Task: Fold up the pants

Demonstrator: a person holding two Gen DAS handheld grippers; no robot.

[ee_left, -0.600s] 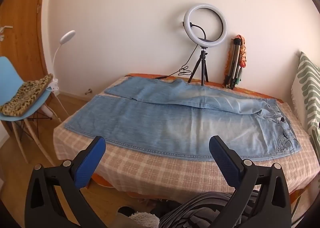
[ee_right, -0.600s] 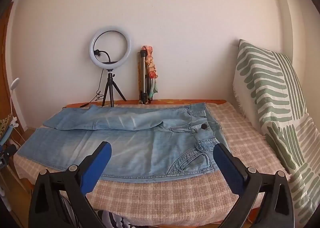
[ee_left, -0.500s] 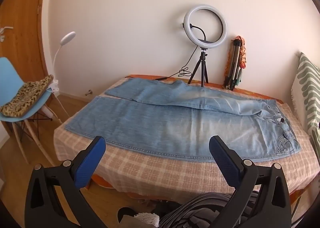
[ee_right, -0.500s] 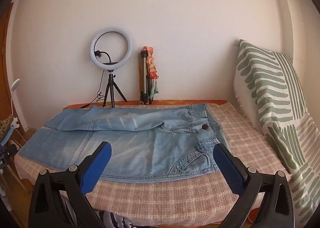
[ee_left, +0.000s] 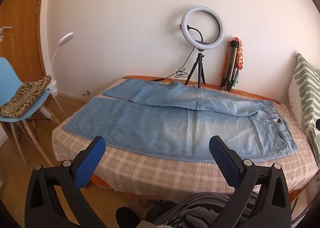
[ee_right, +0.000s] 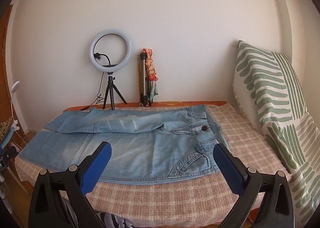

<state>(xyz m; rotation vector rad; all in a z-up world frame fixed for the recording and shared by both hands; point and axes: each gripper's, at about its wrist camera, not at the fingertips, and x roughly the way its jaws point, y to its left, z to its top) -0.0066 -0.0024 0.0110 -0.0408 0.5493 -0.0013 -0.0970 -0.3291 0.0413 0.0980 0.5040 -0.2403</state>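
Since the earlier frames both views have eased slightly back and up, so the jeans (ee_left: 176, 128) sit a little lower in view; nothing on the bed (ee_left: 160, 172) has shifted. The bed carries a beige checked cover over an orange layer that shows along the far edge and under the near edge. The jeans lie flat across it, unfolded, waist toward the right edge by the cushion (ee_right: 276, 95), hems toward the left edge; the far leg lies angled over the near one, and the near seam runs close to the near edge. A dark button (ee_right: 204, 127) marks the waistband. At the far edge against the white wall stand a ring light (ee_left: 202, 27) on a small tripod, its cable trailing on the cover, and a folded tripod (ee_right: 145, 79) with patterned cloth draped on it. Left of the bed are a blue chair (ee_left: 22, 107) holding a leopard-print pad, a white gooseneck lamp (ee_left: 65, 38), a wooden door and a wood floor. No writing or brand can be read anywhere. The left gripper (ee_left: 157, 148) hangs before the near edge with jaws wide apart, holding nothing; the right gripper (ee_right: 162, 153) is likewise spread wide and holds nothing, short of the waist end.
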